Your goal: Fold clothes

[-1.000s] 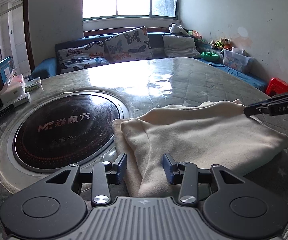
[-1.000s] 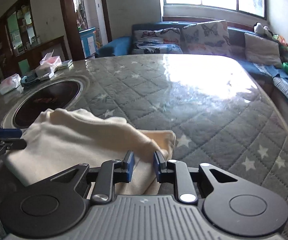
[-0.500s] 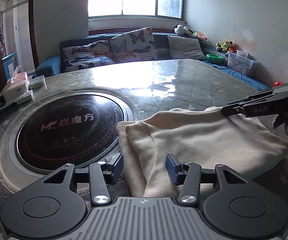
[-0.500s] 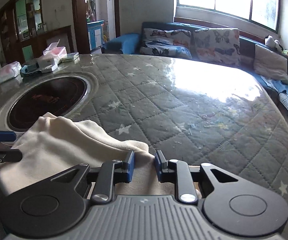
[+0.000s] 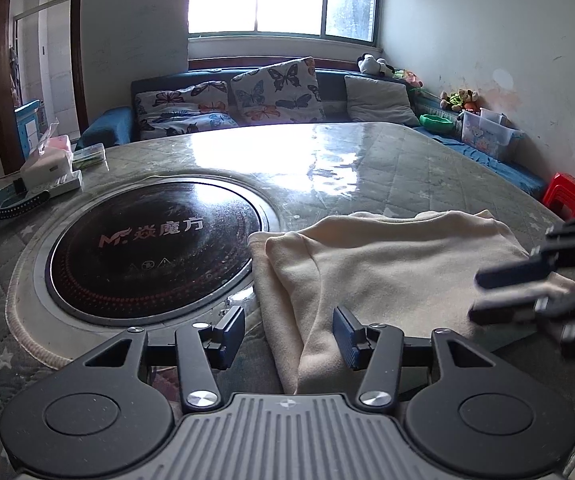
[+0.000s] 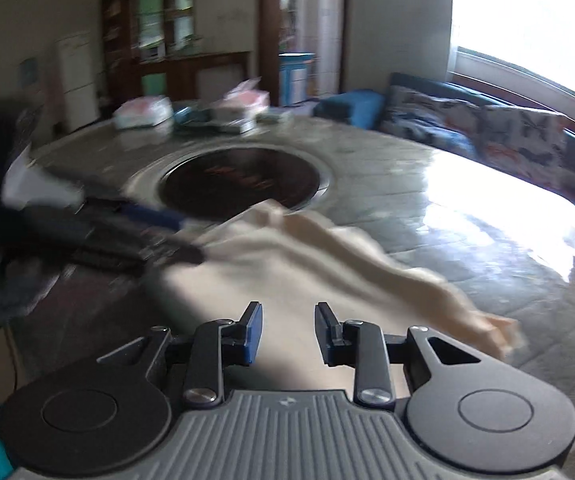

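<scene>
A folded cream garment (image 5: 387, 272) lies on the quilted table beside the round black cooktop (image 5: 151, 248). My left gripper (image 5: 289, 334) is open, its fingers on either side of the garment's near folded edge. My right gripper (image 6: 287, 334) is open and empty over the garment (image 6: 299, 272). In the left wrist view it shows blurred at the garment's right end (image 5: 487, 294). In the right wrist view the left gripper (image 6: 191, 238) reaches in from the left at the garment's far edge.
Tissue packs and a box (image 5: 47, 168) lie at the table's far left. A blue sofa with butterfly cushions (image 5: 271, 92) runs behind the table. A red stool (image 5: 569, 196) stands at the right, past the table's edge.
My right gripper has opened, let go of the garment's corner and swung round to the garment's right side. My left gripper has stayed open at the near edge.
</scene>
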Motion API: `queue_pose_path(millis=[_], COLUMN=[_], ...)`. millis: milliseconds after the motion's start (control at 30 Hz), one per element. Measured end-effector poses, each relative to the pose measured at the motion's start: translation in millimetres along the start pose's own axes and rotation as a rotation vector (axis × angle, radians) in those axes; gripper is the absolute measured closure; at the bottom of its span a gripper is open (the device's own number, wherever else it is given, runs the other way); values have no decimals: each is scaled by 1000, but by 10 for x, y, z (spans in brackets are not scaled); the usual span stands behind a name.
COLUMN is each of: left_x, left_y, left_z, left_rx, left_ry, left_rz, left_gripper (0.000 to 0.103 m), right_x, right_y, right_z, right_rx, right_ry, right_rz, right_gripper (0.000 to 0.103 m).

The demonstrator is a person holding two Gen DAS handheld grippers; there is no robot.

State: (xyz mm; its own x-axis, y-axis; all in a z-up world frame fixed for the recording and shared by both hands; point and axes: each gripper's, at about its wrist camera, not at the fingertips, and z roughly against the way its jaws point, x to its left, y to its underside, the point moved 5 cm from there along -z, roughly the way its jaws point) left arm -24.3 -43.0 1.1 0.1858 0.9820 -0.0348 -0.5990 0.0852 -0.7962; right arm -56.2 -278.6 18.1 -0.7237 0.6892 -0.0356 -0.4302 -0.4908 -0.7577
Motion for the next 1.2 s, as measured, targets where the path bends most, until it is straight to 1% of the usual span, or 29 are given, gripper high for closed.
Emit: queue_pose_path(millis=[67,200,367,433,567,733,800,833,900,933,967,1000,1033,1100,1167,1200], left_x=[20,92,164,201,275,367,404,422,459,475,478,481,486,497,507,515], left_y=[3,0,12,7,-3,-16,-21,-23,-28,-31,-36,-41,-40,-40,-40,-41], left_z=[12,46,71,74,81,89,92,94,97,98,93,86,74,49,25,9], left_rx=[-1,-4,0,5,14,27,32,34,39,42,47,52,59,74,89,97], left_ry=[-2,-5,-7,-7,-7,-7,-7,-7,-8,-6,0,8,20,45,70,84], left_rz=[6,32,60,79,117,164,183,193,212,223,242,261,282,324,367,391], left_gripper=[50,50,50,50,50,50,50,49,48,45,44,40,38,37,37,37], right_x=[79,149,278,337,412,484,578,628,744,769,836,880,892,937,928,908], right_y=[53,-67,-208,-213,-127,-245,-277,-283,-291,-289,-280,-271,-267,-255,-269,-283], right_z=[-85,-28,-70,-178,-325,-208,-239,-264,-329,-346,-396,-436,-454,-531,-541,-532], right_rx=[26,6,-29,-25,12,-8,-10,-7,-4,-4,-5,-1,2,8,3,1], right_ry=[10,18,-16,-35,-49,-64,-88,-101,-110,-109,-104,-104,-103,-79,-68,-66], right_rz=[38,75,99,101,126,164,189,204,248,260,291,304,307,327,320,306], right_gripper=[75,76,76,76,76,75,74,73,65,62,62,62,62,64,78,82])
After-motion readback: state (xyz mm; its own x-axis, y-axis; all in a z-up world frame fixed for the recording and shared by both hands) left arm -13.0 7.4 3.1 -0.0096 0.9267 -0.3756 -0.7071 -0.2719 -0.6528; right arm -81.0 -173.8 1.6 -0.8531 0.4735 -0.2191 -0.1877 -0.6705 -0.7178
